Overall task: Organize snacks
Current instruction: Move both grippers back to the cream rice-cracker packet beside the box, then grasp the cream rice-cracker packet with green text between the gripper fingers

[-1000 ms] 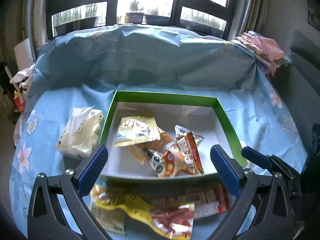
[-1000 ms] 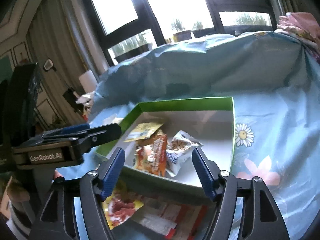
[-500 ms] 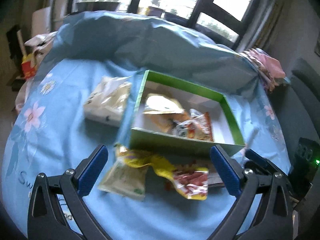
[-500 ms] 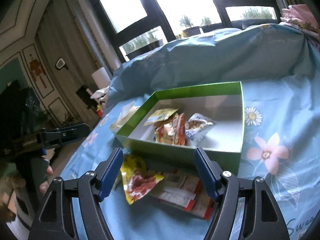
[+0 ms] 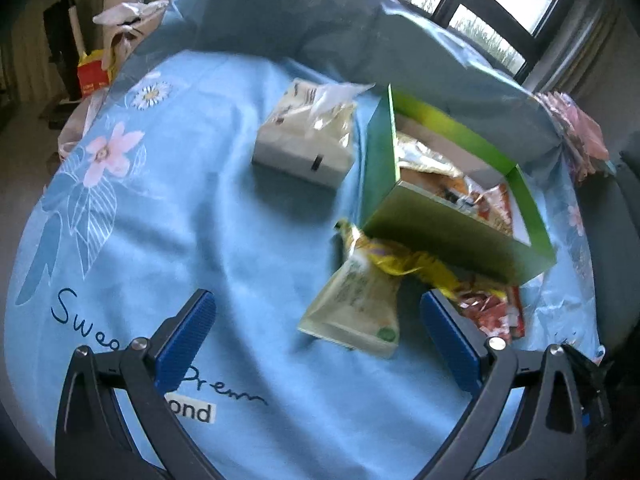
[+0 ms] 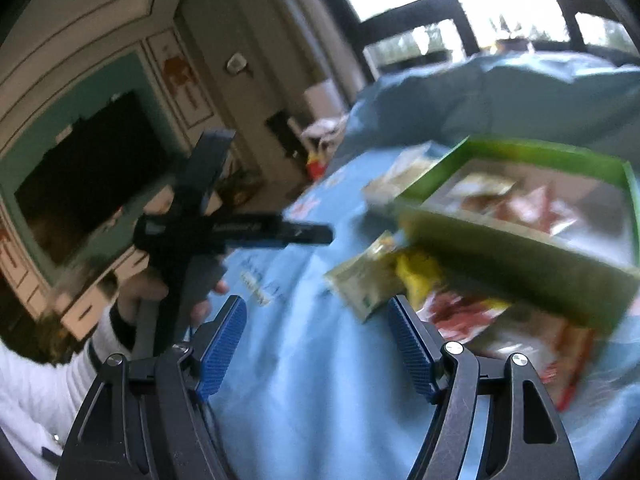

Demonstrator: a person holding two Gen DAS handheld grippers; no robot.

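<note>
- Green cardboard box, open-topped and white inside, right of centre in the left wrist view; several snack packets lying in it, orange and yellow, too blurred to read.
- Just in front of its near wall, on the cloth: pale green packet, flat, lower centre of frame; crumpled yellow packet touching it and reaching the box's wall; red packets at lower right, partly under the yellow one.
- White tissue pack left of the box, close by but apart, upper centre.
- Light blue flowered cloth under everything, dark script along the lower left.
- Left gripper low in frame, jaws spread wide, nothing between the blue pads; pale green packet just beyond its right finger.
- Right gripper likewise agape and empty in its own blurred view, box at right, packets beside its right finger.
- Person's hand at left of the right wrist view, white sleeve, gripping the left gripper's handle.
- Dark-framed windows along the top.
</note>
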